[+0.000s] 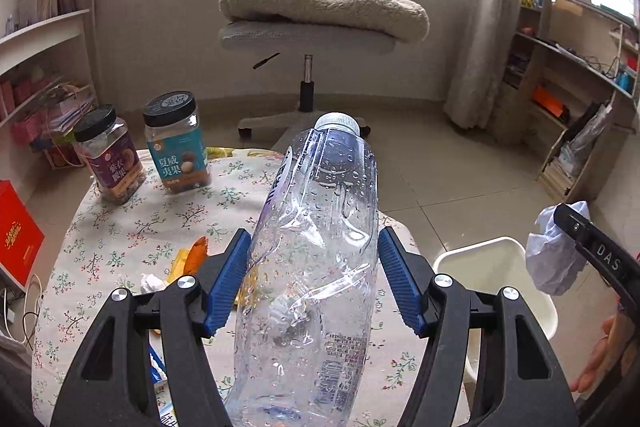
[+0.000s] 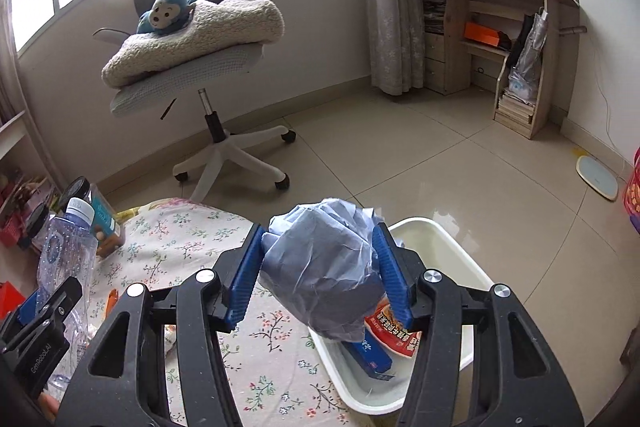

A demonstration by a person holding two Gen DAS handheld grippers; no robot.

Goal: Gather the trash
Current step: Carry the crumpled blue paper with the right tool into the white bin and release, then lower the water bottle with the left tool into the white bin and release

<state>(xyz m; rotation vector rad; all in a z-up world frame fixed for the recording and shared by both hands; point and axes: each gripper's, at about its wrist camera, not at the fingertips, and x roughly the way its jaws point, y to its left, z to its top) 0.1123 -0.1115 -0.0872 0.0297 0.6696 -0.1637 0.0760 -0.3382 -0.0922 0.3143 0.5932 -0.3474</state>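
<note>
Left wrist view: the left gripper (image 1: 314, 281) clamps a crushed clear bottle (image 1: 316, 267) between its blue pads, cap pointing forward, above the floral table (image 1: 120, 227).

Right wrist view: the right gripper (image 2: 318, 271) squeezes a crumpled paper wad (image 2: 324, 267) over the white bin (image 2: 460, 255), which holds wrappers.
</note>
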